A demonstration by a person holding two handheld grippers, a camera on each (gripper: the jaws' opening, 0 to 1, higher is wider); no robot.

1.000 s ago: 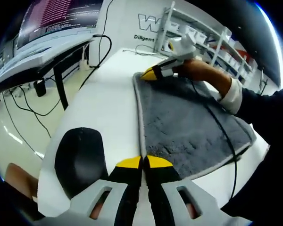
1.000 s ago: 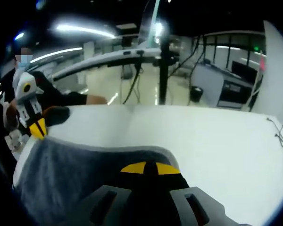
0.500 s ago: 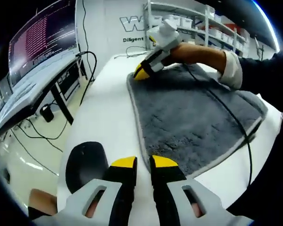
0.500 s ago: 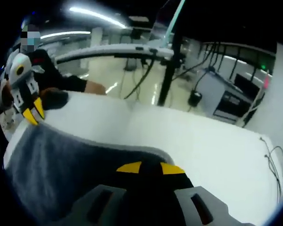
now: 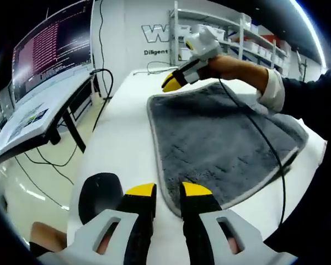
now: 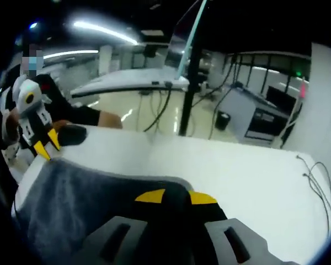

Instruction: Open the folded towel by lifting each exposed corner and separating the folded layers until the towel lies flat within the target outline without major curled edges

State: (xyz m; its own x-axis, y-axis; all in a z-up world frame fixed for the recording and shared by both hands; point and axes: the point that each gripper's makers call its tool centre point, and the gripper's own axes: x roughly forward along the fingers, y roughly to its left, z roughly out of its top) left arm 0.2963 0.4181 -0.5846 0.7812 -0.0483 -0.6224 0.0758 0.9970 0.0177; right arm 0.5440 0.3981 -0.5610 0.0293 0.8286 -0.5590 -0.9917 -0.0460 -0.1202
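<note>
Overhead, strip lights [image 6: 99, 33] brighten the white table [image 5: 121, 138].

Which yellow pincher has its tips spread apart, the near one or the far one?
The near one, the left gripper: a gap shows between its yellow tips, beside the gray towel's near corner. The far right gripper's tips sit together.

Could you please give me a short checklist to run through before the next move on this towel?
1. Left gripper open and free of the towel: ok, its tips stand apart at the near edge.
2. Right gripper free of the far corner: cannot tell; its tips look lifted above it.
3. Towel unfolded to one layer: ok, as far as the left gripper view shows.
4. Edges without curl: cannot tell; the far right side looks rumpled.
5. Towel inside the target outline: cannot tell; no outline is visible on the table.
</note>
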